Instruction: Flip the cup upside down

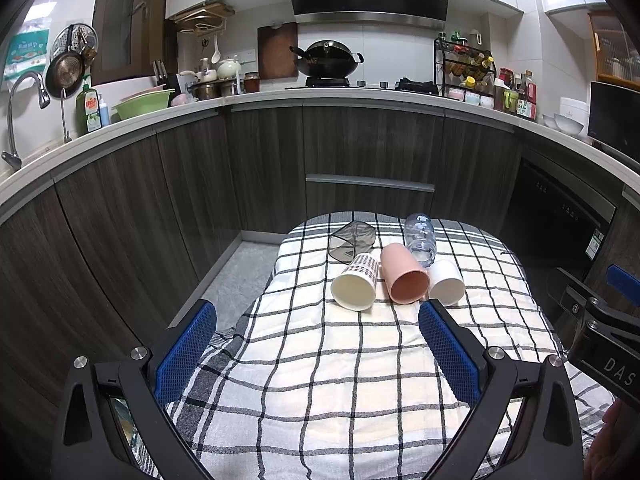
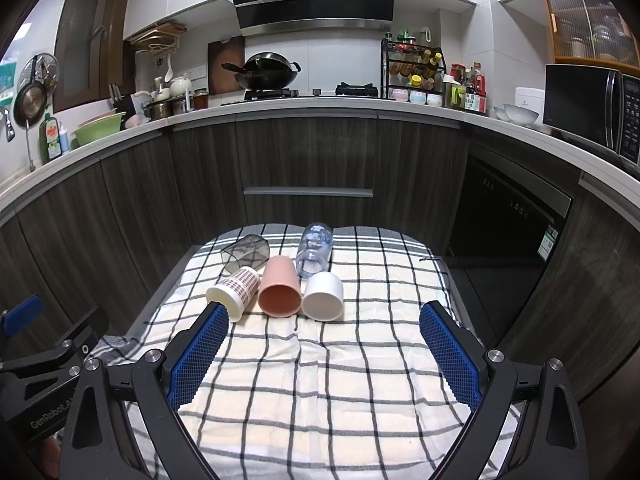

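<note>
Several cups lie on their sides on a checked cloth (image 1: 340, 380) (image 2: 320, 380), mouths toward me. In front are a patterned white cup (image 1: 356, 284) (image 2: 234, 292), a pink cup (image 1: 404, 276) (image 2: 279, 290) and a plain white cup (image 1: 446, 282) (image 2: 324, 296). Behind them lie a dark smoky cup (image 1: 352, 240) (image 2: 244, 254) and a clear glass cup (image 1: 420, 238) (image 2: 316, 248). My left gripper (image 1: 318, 310) is open and empty, short of the cups. My right gripper (image 2: 324, 312) is open and empty, its left fingertip (image 2: 212, 320) overlapping the patterned cup's rim.
The cloth covers a small table in front of dark kitchen cabinets (image 1: 360, 148). The floor (image 1: 236, 280) lies to the left. A black dishwasher front (image 2: 508, 216) stands at the right. The right gripper's body (image 1: 604, 344) shows at the left view's right edge.
</note>
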Tool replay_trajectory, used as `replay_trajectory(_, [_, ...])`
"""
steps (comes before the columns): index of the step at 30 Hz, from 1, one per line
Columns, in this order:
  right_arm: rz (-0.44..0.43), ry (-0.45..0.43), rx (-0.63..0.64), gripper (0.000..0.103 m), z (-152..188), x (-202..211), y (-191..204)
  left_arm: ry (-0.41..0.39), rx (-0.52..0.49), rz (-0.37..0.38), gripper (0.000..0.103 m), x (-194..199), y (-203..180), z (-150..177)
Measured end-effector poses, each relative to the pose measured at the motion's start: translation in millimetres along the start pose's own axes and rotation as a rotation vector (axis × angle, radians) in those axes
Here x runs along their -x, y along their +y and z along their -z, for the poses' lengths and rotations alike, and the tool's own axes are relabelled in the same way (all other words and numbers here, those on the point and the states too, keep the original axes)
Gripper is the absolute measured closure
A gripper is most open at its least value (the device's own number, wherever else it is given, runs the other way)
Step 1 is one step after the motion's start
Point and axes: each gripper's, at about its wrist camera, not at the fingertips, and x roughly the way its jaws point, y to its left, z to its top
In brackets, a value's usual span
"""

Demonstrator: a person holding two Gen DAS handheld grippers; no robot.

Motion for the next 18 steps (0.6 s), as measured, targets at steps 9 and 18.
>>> replay_trajectory(9, [0.000, 0.002, -0.001, 0.007, -0.2, 0.3, -0.3, 0.001, 0.000, 0.000, 0.000, -0.2, 0.0, 0.2])
replay_trajectory(18, [-0.001, 0.004, -0.001, 0.007, -0.7, 0.5, -0.1, 0.003, 0.000, 0.002, 0.000, -0.3, -0.1, 0.0])
